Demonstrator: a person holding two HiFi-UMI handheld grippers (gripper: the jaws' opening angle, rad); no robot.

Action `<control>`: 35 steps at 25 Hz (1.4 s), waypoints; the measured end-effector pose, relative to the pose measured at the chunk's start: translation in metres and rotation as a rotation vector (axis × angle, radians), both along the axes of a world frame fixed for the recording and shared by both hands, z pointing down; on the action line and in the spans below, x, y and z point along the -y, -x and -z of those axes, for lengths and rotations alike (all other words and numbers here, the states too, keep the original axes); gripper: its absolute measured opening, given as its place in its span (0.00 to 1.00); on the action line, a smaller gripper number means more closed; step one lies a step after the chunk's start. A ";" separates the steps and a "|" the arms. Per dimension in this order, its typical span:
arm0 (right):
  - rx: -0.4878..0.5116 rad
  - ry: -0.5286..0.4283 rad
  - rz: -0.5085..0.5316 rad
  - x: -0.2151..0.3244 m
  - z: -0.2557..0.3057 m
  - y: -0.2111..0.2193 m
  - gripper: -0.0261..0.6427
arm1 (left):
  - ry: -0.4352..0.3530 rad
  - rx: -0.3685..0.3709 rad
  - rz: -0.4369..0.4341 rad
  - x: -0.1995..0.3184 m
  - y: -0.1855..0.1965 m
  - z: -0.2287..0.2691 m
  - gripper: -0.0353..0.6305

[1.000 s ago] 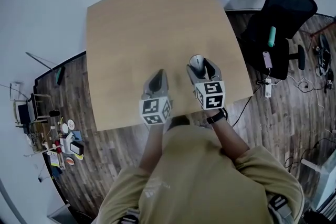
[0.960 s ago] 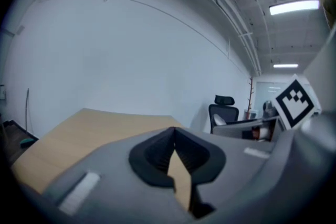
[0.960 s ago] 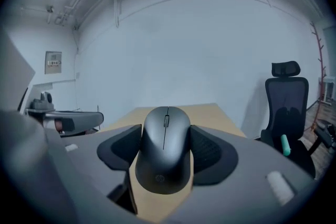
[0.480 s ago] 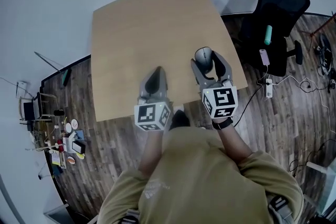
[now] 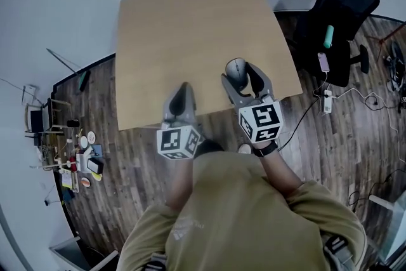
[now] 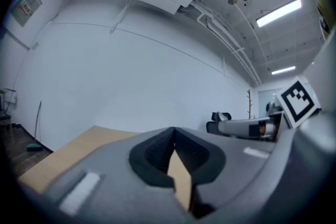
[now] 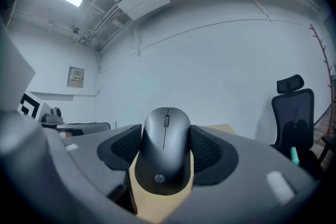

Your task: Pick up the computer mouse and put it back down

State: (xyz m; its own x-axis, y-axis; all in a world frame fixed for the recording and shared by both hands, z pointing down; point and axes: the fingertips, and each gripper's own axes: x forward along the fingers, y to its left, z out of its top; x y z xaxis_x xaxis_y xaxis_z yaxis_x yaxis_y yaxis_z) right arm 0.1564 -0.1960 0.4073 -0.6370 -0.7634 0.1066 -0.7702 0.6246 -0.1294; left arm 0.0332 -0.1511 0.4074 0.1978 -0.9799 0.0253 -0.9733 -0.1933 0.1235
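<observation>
Over the table's (image 5: 190,22) near edge, at 6 o'clock, the left gripper (image 5: 183,89) has its jaws closed together on nothing, at 5 o'clock the right gripper (image 5: 242,77) clamps the computer mouse (image 7: 165,152) between its jaws, and an office chair (image 5: 342,6) stands beyond at 2 o'clock.

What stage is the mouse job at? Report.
Done: the right gripper is shut on the dark grey computer mouse. In hand: the lift; whether it is off the light wooden table is unclear. Remaining: setting it down, releasing. The left gripper is shut, empty.
</observation>
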 end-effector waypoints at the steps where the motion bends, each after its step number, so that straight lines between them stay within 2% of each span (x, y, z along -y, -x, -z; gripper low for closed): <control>1: -0.002 -0.011 0.014 -0.002 0.004 0.008 0.48 | -0.005 -0.002 0.001 0.000 0.004 0.001 0.06; 4: -0.020 -0.030 0.042 0.000 0.017 0.039 0.48 | -0.015 0.001 0.007 0.002 0.027 0.009 0.06; 7: -0.034 -0.029 0.095 0.006 0.019 0.092 0.48 | -0.026 0.014 0.065 -0.004 0.074 0.013 0.06; 11: -0.054 0.013 0.196 -0.002 -0.002 0.190 0.48 | -0.009 0.031 0.153 -0.021 0.164 0.002 0.06; 14: -0.101 0.057 0.296 -0.009 -0.018 0.272 0.48 | 0.019 0.007 0.241 -0.031 0.241 -0.003 0.06; 16: -0.153 0.062 0.366 -0.022 -0.026 0.312 0.48 | 0.035 -0.016 0.294 -0.044 0.278 -0.007 0.06; 20: -0.270 0.062 0.523 -0.053 -0.062 0.367 0.48 | 0.069 -0.061 0.386 -0.071 0.325 -0.037 0.06; 26: -0.419 0.117 0.736 -0.065 -0.125 0.442 0.48 | 0.153 -0.127 0.540 -0.096 0.395 -0.090 0.06; 30: -0.517 0.137 0.910 -0.075 -0.175 0.490 0.48 | 0.229 -0.178 0.656 -0.111 0.425 -0.124 0.06; 35: -0.685 0.186 1.101 -0.111 -0.244 0.518 0.48 | 0.291 -0.211 0.778 -0.140 0.444 -0.143 0.06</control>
State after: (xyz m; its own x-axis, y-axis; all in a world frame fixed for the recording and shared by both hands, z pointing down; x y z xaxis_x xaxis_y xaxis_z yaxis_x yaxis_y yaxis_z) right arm -0.3617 -0.0848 0.6510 -0.6883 0.1803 0.7027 0.1854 0.9802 -0.0700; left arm -0.4104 -0.0107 0.5507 -0.4996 -0.7988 0.3352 -0.7668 0.5878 0.2578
